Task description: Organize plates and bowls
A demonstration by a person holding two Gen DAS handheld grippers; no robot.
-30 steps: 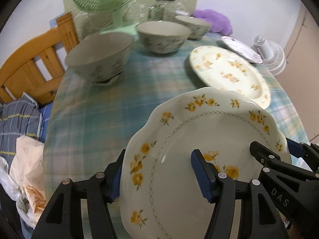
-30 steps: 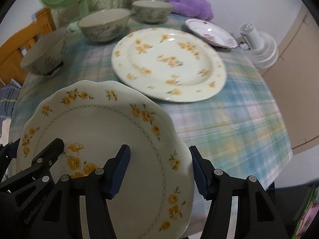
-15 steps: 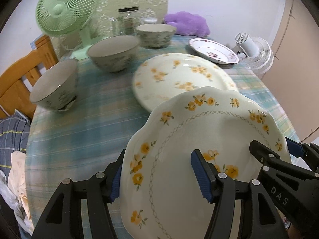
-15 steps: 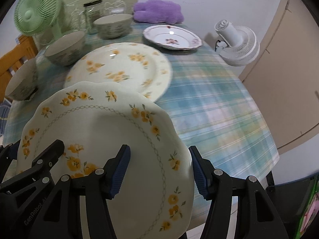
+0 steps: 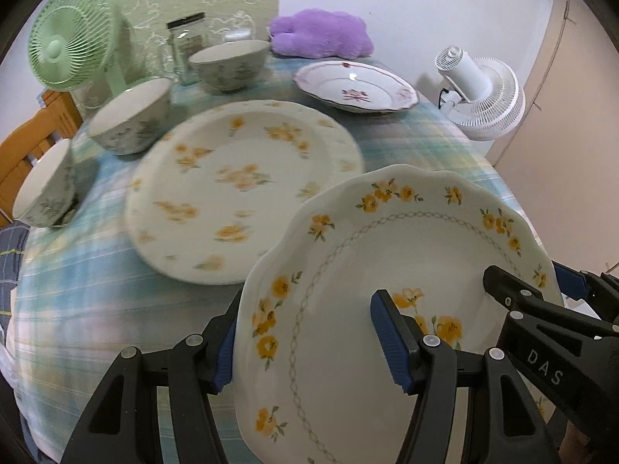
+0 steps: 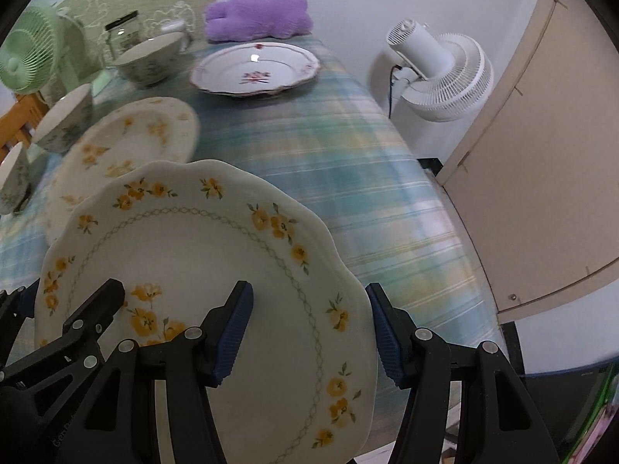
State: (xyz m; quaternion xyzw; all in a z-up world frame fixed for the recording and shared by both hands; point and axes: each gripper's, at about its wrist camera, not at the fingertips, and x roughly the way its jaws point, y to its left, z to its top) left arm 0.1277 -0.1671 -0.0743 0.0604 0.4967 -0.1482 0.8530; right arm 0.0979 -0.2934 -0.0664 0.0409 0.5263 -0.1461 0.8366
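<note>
Both grippers hold one scalloped plate with yellow flowers point(image 5: 406, 255) above the table's near edge. My left gripper point(image 5: 309, 342) is shut on its left rim. My right gripper point(image 6: 309, 334) is shut on its right rim point(image 6: 348, 309). A larger yellow-flowered plate point(image 5: 240, 185) lies on the table ahead of it. A red-flowered plate point(image 5: 356, 87) sits at the back right. Three patterned bowls stand at the left: near point(image 5: 42, 189), middle point(image 5: 131, 120) and far point(image 5: 228, 62).
The table has a plaid blue-green cloth point(image 5: 96, 290). A green fan point(image 5: 73, 34), a glass jar point(image 5: 185, 44) and a purple plush point(image 5: 321, 33) stand at the back. A white fan point(image 6: 441, 73) stands beyond the right edge. A wooden chair point(image 5: 23, 147) is at the left.
Both grippers have swung to the right with the held plate, so the large plate and bowls shifted left in view and the red-flowered plate came nearer the centre.
</note>
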